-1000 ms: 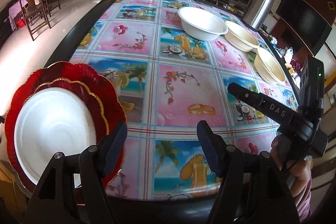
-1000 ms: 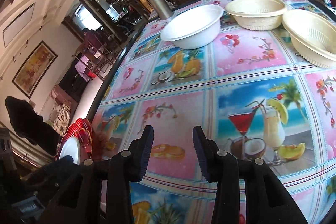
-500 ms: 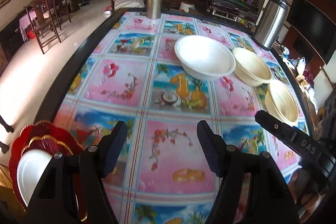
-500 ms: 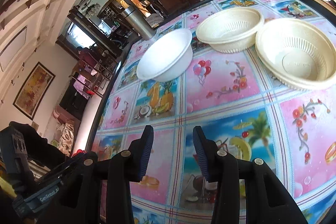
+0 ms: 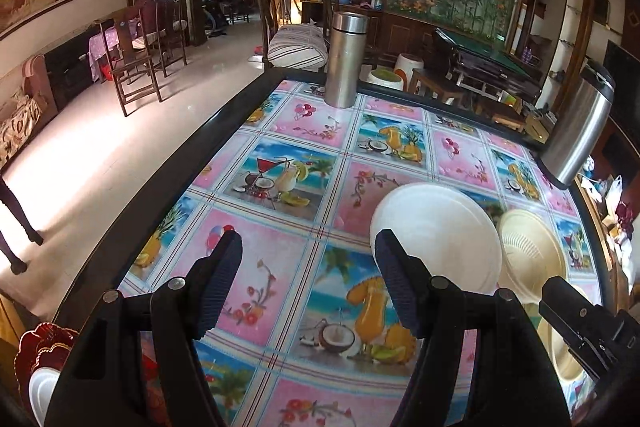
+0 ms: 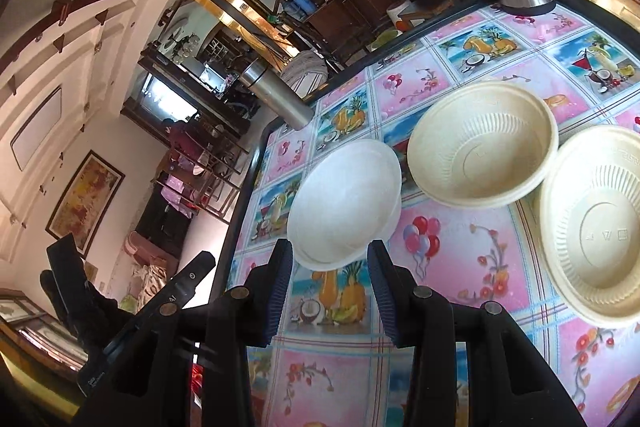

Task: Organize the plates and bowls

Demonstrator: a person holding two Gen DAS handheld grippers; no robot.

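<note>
A white bowl (image 6: 344,203) sits on the patterned table just beyond my right gripper (image 6: 330,293), which is open and empty. It also shows in the left wrist view (image 5: 440,235). Two cream ribbed bowls (image 6: 484,155) (image 6: 600,227) sit to its right; one shows in the left wrist view (image 5: 532,247). My left gripper (image 5: 310,285) is open and empty above the table, left of the white bowl. A stack of red plates with a white plate on top (image 5: 40,367) sits at the bottom left, partly hidden by the gripper.
A steel flask (image 5: 346,59) stands at the table's far edge and a second steel flask (image 5: 580,131) at the far right. The table's black rim (image 5: 168,179) runs along the left. Chairs and a seated person are across the room.
Both grippers have moved forward over the table toward the bowls. The red plate stack has slid to the bottom left corner of the left wrist view. Both stay open.
</note>
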